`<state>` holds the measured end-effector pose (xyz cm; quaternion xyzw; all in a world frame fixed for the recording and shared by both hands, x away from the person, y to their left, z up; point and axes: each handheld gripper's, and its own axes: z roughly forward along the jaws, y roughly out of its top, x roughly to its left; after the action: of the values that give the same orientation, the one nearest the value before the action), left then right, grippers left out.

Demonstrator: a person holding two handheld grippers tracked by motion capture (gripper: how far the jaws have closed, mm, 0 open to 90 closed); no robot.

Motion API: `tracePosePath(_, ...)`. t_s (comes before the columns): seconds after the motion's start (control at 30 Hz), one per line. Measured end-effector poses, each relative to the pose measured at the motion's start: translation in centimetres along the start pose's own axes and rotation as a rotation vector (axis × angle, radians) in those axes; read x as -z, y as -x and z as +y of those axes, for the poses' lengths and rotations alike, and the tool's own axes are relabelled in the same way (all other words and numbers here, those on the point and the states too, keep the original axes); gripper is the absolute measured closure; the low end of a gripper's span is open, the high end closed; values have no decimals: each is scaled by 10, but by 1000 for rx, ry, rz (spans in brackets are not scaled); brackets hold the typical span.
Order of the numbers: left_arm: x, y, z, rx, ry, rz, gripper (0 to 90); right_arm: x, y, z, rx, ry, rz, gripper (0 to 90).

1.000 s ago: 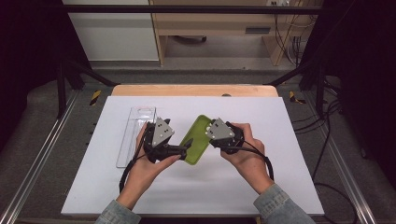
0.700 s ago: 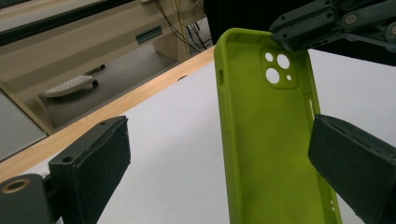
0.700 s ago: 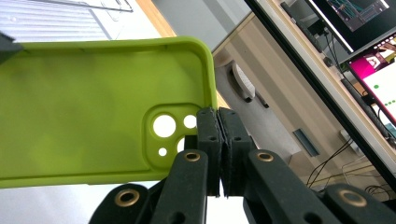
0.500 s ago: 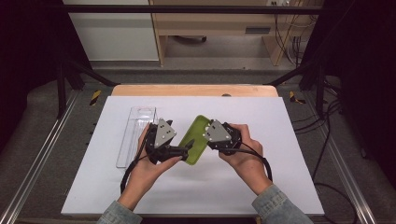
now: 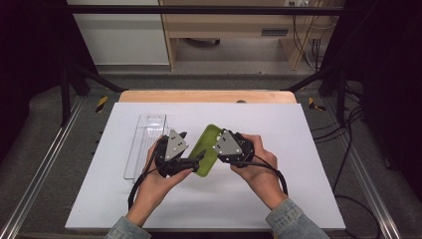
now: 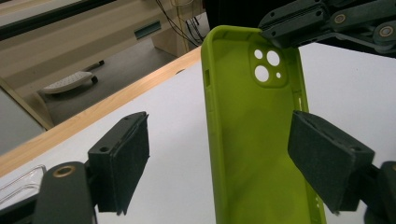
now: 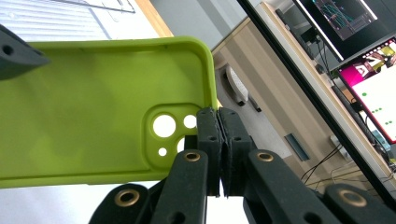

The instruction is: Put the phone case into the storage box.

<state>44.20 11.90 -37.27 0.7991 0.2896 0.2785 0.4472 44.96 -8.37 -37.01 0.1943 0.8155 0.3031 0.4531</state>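
Two grippers meet mid-frame: the right gripper (image 7: 218, 154) clamps the green phone case (image 5: 208, 151); the left gripper (image 6: 233, 163), jaws just narrowing, straddles it unpressed.

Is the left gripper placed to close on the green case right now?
Probably yes: the left gripper has been closing, its jaws flank the green case, nothing between; the right gripper pinches its camera corner.

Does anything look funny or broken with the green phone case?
Nothing looks broken. The green phone case is empty and held up off the white table, pinched at its camera corner by the right gripper. The left gripper straddles it, its jaws just closing, pads apart.
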Motion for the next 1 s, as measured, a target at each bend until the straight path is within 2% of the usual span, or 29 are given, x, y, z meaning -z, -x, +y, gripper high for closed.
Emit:
tracePosePath(0.37, 0, 2, -3, 13, -1, 12, 307, 1, -4, 2, -3, 9, 8, 886)
tracePosePath(0.73, 3, 4, -3, 23, 16, 28, 329, 1, -6, 3, -5, 13, 8, 886)
tracePosePath(1.0, 4, 4, -3, 28, 15, 36, 383, 2, -7, 5, -5, 18, 2, 886)
